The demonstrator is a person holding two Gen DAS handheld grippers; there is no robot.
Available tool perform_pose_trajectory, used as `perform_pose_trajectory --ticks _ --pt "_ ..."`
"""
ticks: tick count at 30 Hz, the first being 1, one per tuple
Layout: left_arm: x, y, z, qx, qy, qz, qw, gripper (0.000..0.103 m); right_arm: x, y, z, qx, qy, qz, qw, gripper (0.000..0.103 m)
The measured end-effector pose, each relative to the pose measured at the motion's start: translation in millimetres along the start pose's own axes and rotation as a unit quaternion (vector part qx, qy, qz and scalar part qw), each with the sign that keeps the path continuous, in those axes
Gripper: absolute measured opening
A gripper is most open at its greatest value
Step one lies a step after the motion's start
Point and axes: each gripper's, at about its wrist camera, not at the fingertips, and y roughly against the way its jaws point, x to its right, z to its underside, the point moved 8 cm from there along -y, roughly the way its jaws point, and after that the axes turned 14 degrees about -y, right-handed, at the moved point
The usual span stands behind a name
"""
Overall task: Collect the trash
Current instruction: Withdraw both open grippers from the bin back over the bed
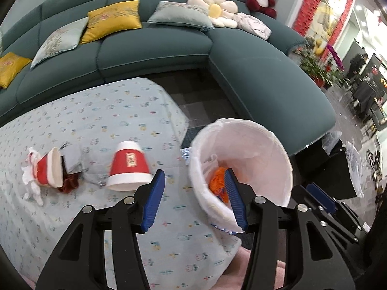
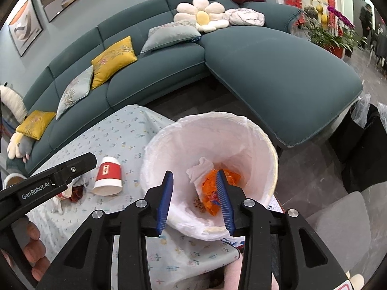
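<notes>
Lying left of left claw [image 1: 193, 198]: cup [image 1: 129, 169]

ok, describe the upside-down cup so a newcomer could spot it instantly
On the patterned tablecloth before the teal sofa, left of the white-lined bin, stands a red-and-white paper cup, mouth down. Unlike the crushed cup lying among scraps farther left, it's intact and stands alone.

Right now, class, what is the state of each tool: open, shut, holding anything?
Left tool: open, holding nothing.
Right tool: open, holding nothing, above the white-lined bin.
</notes>
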Motion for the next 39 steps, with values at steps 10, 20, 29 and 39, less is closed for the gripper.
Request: perform_pose_trajectory --ticks 10,20,29,39 --pt "-70 27 30 0.007 0.061 -0.026 0.9977 0.060 -60 10 22 -0.005 0.041 -0.019 0.999 0.044" --pt "-150 55 69 0.009 0.124 -0.063 0.9902 0.071 -123 15 54 -0.016 0.083 -0.036 0.996 0.053" --pt "-223 61 118 -0.021 0.163 -0.115 0.9798 0.071 -175 5 93 -0.037 0.109 -0.048 0.992 0.055" --pt "-296 50 160 -0.043 0.215 -0.135 0.9662 0.073 -218 -18 128 -0.063 0.141 -0.049 0.987 0.055"
